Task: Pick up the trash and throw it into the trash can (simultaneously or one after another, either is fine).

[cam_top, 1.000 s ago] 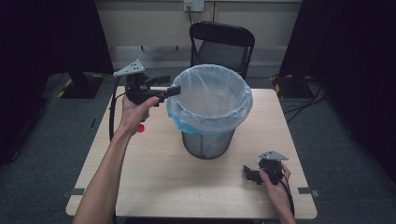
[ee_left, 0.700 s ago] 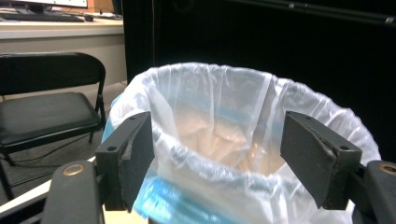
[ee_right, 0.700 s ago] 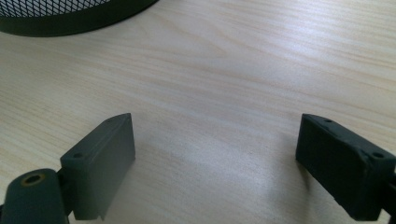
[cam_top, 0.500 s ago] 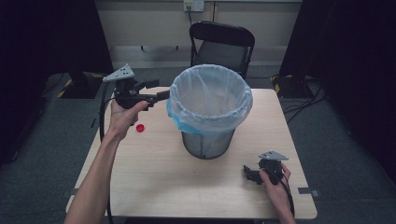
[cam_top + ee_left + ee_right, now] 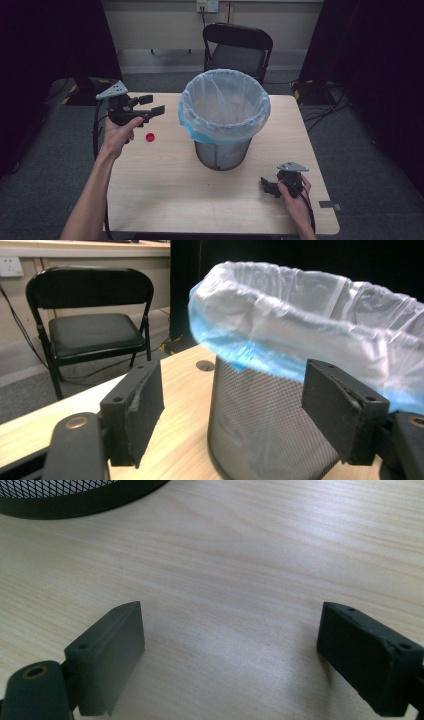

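A black wire-mesh wastebasket lined with a translucent blue-tinted plastic bag [image 5: 223,120] is seen standing upright near the middle of the pale wooden worktop [image 5: 165,190], slightly toward twelve o'clock. The bag is folded over the rim and hangs a short way down the mesh wall.

The left hand-held gripper [image 5: 145,109] is held above the worktop at about nine o'clock from the wastebasket, near it but apart from it, and is pointed toward its rim. Its jaws are spread wide and nothing is held between them; in the left gripper view [image 5: 232,415] the mesh wall and the bag's blue fold are framed between the two black jaws.

A small red round cap [image 5: 149,137] is seen lying on the worktop just below the left hand [image 5: 117,135], at about eight o'clock from the wastebasket and well clear of its base.

The right hand-held gripper [image 5: 266,185] is rested low at the worktop near its five o'clock corner, at about five o'clock from the wastebasket and apart from it. Its jaws are likewise released and empty; in the right gripper view [image 5: 232,650] bare wood grain is seen between them, with the base of the wastebasket at the upper left edge.

A black folding chair [image 5: 237,50] is seen standing on the floor beyond the worktop at twelve o'clock.
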